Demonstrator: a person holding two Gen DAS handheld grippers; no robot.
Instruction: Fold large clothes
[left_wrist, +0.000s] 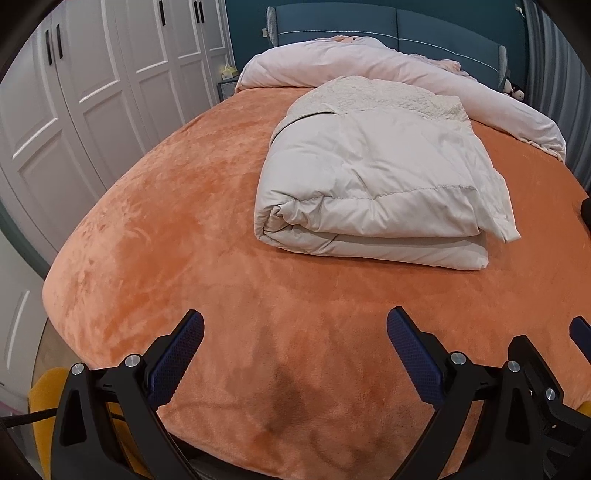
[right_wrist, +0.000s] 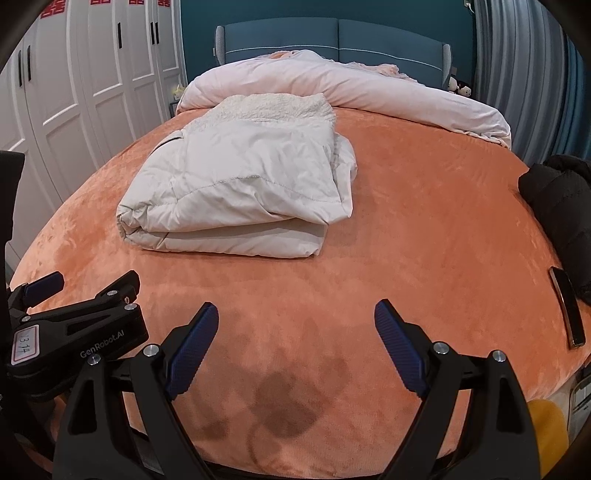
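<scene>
A folded cream padded garment (left_wrist: 373, 184) lies in a thick bundle on the orange plush bed cover (left_wrist: 166, 229), toward the middle of the bed and well apart from both tools, with a pale pink duvet (left_wrist: 388, 70) heaped behind it along the blue headboard (left_wrist: 388, 26). The left gripper (left_wrist: 295, 332) and the right gripper (right_wrist: 295, 321) hover side by side over the near edge of the bed, jaws spread wide and holding nothing (their shadows fall on the plush below). A black jacket (right_wrist: 561, 199) and a dark phone (right_wrist: 567, 310) rest at the bed's right side, white wardrobe doors (left_wrist: 92, 74) standing to the left.
</scene>
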